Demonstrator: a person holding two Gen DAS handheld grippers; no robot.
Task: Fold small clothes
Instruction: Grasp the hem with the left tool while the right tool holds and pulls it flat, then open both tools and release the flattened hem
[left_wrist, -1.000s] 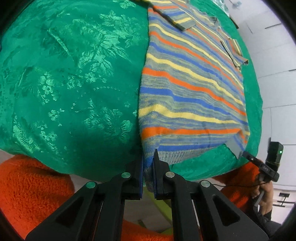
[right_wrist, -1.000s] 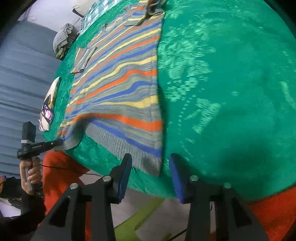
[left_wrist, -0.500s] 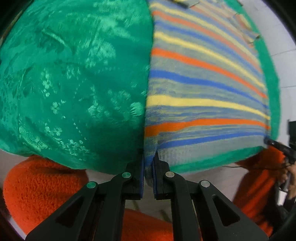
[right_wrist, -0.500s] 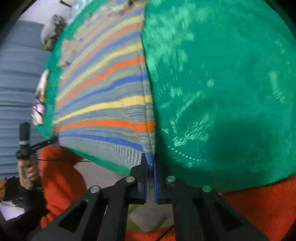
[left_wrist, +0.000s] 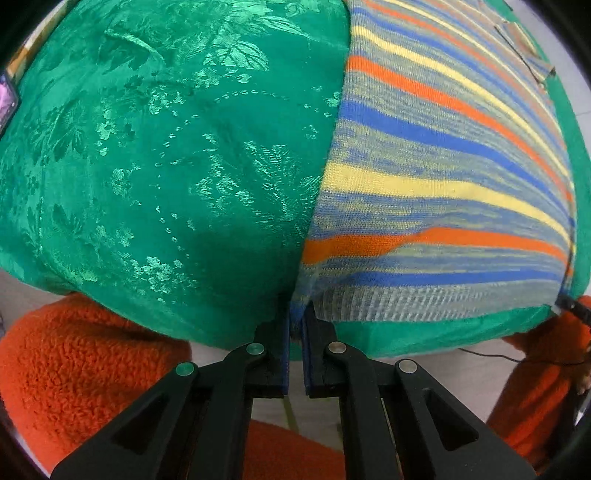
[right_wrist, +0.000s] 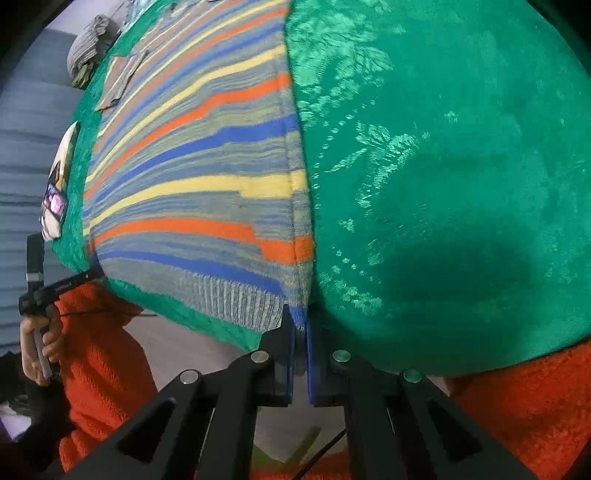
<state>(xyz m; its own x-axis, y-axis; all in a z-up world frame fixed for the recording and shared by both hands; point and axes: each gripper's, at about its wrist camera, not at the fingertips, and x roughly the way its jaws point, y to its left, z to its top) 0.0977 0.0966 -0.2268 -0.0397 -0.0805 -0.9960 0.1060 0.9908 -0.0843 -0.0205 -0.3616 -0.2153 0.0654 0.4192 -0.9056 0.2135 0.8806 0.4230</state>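
Note:
A small knit sweater (left_wrist: 436, 177) striped in grey, blue, yellow and orange lies flat on a green patterned tablecloth (left_wrist: 166, 155). Its ribbed hem runs along the near table edge. My left gripper (left_wrist: 295, 314) is shut on the hem's left corner, which hangs just over the edge. In the right wrist view the same sweater (right_wrist: 199, 177) fills the left half, and my right gripper (right_wrist: 300, 317) is shut on the hem's right corner. The sleeves are folded across the body at the far end.
The green tablecloth (right_wrist: 443, 166) spreads wide beside the sweater on both sides. A person's orange fleece sleeves (left_wrist: 74, 369) frame the near edge. A phone and card (right_wrist: 59, 192) lie at the table's left edge, and a grey knit bundle (right_wrist: 88, 48) sits far back.
My right gripper closed from open onto the hem's right corner. Both grippers sank closer to the table edge, and the left one kept its hold on the left corner.

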